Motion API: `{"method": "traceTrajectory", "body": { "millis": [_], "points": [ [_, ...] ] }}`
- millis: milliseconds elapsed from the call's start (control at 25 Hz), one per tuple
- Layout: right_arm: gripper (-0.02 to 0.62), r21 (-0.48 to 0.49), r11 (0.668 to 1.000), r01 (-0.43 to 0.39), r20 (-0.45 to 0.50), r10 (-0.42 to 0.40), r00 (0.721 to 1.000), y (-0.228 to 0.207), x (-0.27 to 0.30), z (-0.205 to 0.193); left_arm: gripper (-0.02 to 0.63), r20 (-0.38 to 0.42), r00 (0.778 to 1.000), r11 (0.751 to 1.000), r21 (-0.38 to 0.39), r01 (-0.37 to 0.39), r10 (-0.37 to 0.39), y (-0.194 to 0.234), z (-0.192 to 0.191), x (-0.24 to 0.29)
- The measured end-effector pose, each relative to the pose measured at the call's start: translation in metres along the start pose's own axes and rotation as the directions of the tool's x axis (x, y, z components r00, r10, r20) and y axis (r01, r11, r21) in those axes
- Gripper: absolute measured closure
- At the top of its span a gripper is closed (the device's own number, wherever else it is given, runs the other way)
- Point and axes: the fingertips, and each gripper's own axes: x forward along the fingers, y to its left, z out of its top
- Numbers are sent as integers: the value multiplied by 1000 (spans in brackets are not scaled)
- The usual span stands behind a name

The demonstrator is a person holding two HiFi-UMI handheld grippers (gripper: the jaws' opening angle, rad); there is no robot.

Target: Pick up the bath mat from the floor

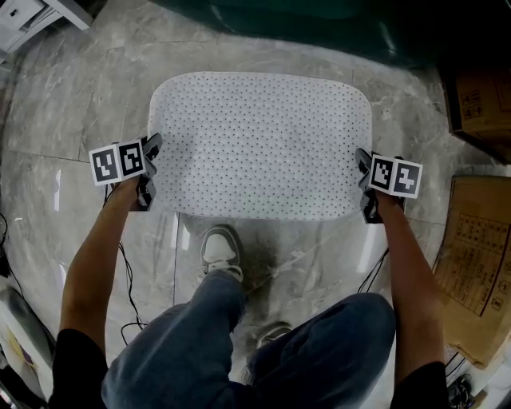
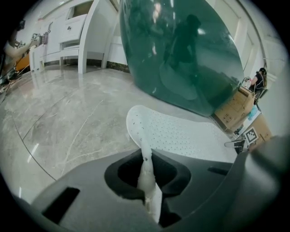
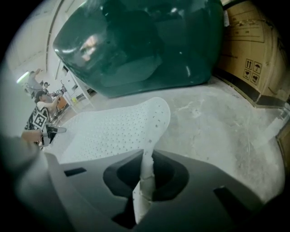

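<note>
The white perforated bath mat (image 1: 259,144) is spread over the grey marble floor in front of the person. My left gripper (image 1: 150,168) is shut on the mat's left edge, and my right gripper (image 1: 366,180) is shut on its right edge, both near the mat's front corners. In the left gripper view the mat (image 2: 181,133) curves up into the left gripper (image 2: 146,174), pinched thin between the jaws. The right gripper view shows the same: the mat (image 3: 113,129) bends up into the right gripper (image 3: 146,174).
A dark green tub (image 1: 319,16) stands just beyond the mat's far edge. Cardboard boxes (image 1: 479,96) and a flattened carton (image 1: 479,256) lie at the right. The person's shoe (image 1: 219,252) is just behind the mat. Cables (image 1: 128,279) trail at the left. White cabinets (image 2: 68,31) stand far off.
</note>
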Motion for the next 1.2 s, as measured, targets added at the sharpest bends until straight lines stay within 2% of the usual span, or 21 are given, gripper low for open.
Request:
{"method": "traceTrajectory", "body": {
  "millis": [280, 600, 960, 1200],
  "points": [
    [571, -16, 998, -58, 47, 59, 997, 16, -26, 16, 572, 27, 999, 999, 32, 32, -33, -24, 23, -27],
    [571, -59, 995, -79, 61, 83, 995, 32, -45, 30, 571, 40, 997, 996, 65, 65, -67, -53, 46, -51],
    [572, -51, 997, -61, 96, 65, 993, 41, -89, 61, 571, 60, 993, 992, 80, 100, -105, -87, 75, -78],
    [571, -46, 998, -46, 107, 51, 993, 51, -140, 88, 572, 49, 991, 989, 86, 118, -123, -114, 104, -121]
  ]
}}
